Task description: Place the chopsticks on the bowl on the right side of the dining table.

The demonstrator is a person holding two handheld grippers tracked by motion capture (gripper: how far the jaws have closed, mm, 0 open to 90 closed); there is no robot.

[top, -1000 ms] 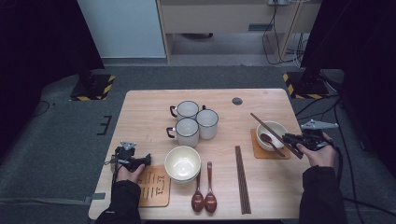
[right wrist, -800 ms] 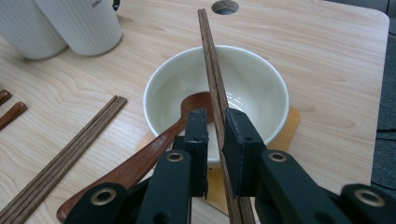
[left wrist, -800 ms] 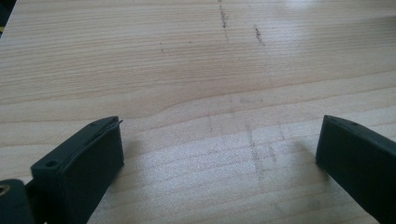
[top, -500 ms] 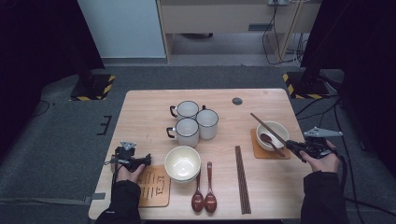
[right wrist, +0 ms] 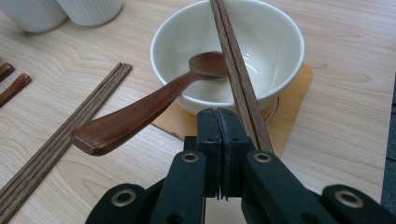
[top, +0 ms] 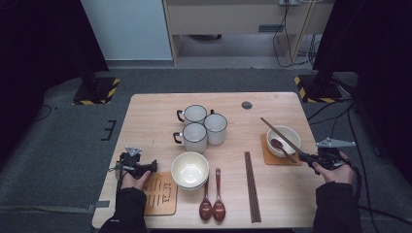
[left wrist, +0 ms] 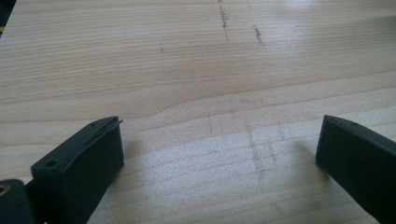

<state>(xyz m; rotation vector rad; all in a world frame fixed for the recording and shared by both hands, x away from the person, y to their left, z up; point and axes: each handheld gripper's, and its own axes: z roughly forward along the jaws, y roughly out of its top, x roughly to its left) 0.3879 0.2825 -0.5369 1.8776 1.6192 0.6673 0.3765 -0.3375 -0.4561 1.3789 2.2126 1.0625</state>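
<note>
Right hand-held gripper has just closed fully, empty, beside chopsticks laid across the bowl: placement complete. Left hand-held gripper rests wide open, empty.

Dark brown chopsticks are lying across a cream-white bowl holding a reddish-brown spoon; an orange-tan coaster is showing beneath, on the pale wood-grain desk.
</note>
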